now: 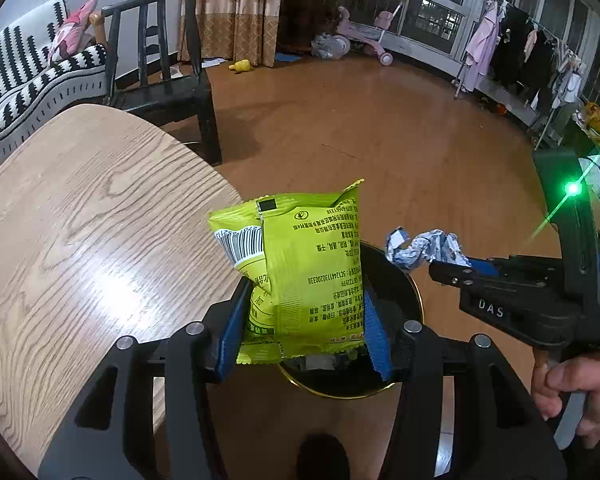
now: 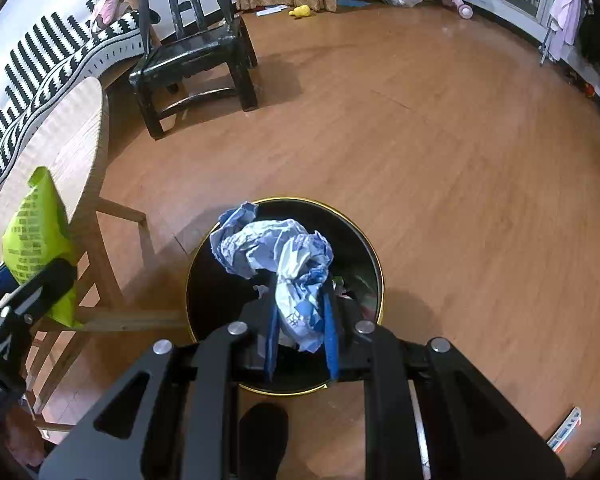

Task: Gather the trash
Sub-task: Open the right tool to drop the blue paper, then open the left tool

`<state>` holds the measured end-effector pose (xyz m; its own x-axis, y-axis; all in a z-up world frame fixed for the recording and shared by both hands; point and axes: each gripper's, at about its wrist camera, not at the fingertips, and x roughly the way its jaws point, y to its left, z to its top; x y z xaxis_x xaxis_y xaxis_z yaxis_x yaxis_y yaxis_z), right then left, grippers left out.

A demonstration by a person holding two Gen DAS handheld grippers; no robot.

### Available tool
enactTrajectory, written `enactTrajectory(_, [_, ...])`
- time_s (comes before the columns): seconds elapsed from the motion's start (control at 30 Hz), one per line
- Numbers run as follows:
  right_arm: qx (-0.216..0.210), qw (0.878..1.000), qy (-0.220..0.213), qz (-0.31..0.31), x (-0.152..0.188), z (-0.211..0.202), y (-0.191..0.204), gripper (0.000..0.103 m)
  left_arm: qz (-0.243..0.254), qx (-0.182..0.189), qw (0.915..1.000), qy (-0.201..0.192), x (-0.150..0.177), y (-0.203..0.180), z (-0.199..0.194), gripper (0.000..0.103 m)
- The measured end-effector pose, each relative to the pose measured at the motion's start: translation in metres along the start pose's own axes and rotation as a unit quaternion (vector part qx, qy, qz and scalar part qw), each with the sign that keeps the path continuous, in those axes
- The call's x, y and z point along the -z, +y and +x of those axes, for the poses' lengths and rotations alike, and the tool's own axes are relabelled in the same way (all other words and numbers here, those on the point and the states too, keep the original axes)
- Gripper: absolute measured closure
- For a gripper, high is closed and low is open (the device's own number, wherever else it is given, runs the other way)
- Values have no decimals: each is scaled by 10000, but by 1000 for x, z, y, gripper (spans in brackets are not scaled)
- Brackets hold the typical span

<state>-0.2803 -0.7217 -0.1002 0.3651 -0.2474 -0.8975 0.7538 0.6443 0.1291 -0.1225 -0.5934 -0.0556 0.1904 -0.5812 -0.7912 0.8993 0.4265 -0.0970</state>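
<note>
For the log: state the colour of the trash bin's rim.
Gold rim on a black trash bin; clearest in the right wrist view.

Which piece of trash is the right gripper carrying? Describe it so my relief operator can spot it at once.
Start at the round black bin with the gold rim on the wooden floor beside the table. Directly above its opening, the right gripper clamps a crumpled blue-and-white wrapper. Unlike the flat, bright yellow-green snack bag in the left gripper, it is balled up and pale.

Dim indoor light, glare on the table, a green lens flare, heavy fisheye edge bending.
</note>
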Motion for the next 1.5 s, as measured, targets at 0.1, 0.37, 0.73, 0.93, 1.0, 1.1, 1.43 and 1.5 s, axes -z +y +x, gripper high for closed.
enactTrajectory(0.1, [5, 10000, 9, -35, -3, 4, 8, 84, 21, 19, 10000, 10, 0, -4, 1, 52])
enactTrajectory(0.37, [-17, 10000, -10, -23, -8, 5, 11, 84, 48, 20, 10000, 22, 0, -5, 4, 52])
enactTrajectory(0.73, [-42, 9999, -133, -9, -13, 0, 13, 28, 58, 52, 10000, 58, -3, -5, 7, 52])
enactTrajectory(0.93, [-1, 9991, -406, 82, -17, -13, 9, 27, 144, 148, 9997, 125, -4, -10, 13, 52])
enactTrajectory(1.0, [32, 9988, -455, 187, -18, -14, 5, 27, 202, 229, 9994, 160, -3, -12, 16, 52])
enactTrajectory(1.1, [8, 9982, -486, 353, -18, -16, -4, 27, 290, 325, 9989, 162, -3, -15, 19, 52])
enactTrajectory(1.43, [-88, 9958, -605, 680, -18, -24, -15, 26, 440, 330, 9985, 29, -6, -10, 11, 16])
enactTrajectory(1.5, [-144, 9960, -607, 643, -20, -25, -9, 26, 400, 257, 9989, -60, -6, -2, 1, 14])
